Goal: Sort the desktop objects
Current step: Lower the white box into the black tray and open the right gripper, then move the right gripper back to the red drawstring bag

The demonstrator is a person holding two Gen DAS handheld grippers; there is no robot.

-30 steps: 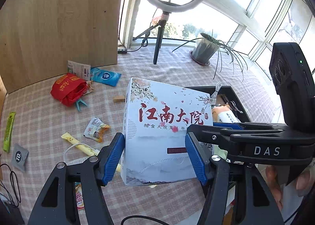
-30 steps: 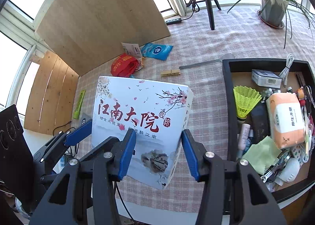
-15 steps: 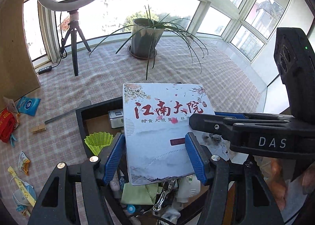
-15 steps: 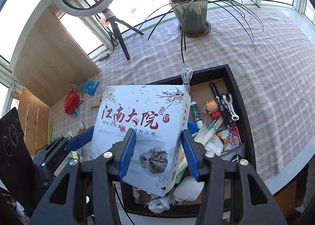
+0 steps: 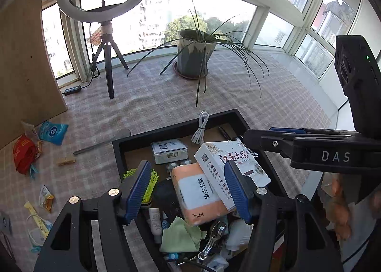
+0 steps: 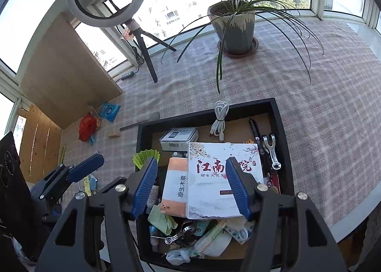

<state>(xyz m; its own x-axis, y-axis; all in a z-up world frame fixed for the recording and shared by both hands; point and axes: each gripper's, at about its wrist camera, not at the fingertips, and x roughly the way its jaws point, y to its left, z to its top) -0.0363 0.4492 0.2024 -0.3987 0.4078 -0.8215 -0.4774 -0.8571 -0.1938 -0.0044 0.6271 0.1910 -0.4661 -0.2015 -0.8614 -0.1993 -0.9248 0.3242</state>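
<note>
— Where's the white box (image 6: 220,180)?
— Lower centre of the frame, lying flat in the black tray (image 6: 277,115), partly over the orange tissue pack (image 6: 175,185); its long axis runs up-frame, title toward the plant.
— The tools?
— Left tool (image 5: 188,191) and right tool (image 6: 191,185) both spread, gripping nothing.

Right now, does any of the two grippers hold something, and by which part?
Nothing is held. The left gripper and right gripper both stand open above the tray; the white box lies in it, free.
</note>
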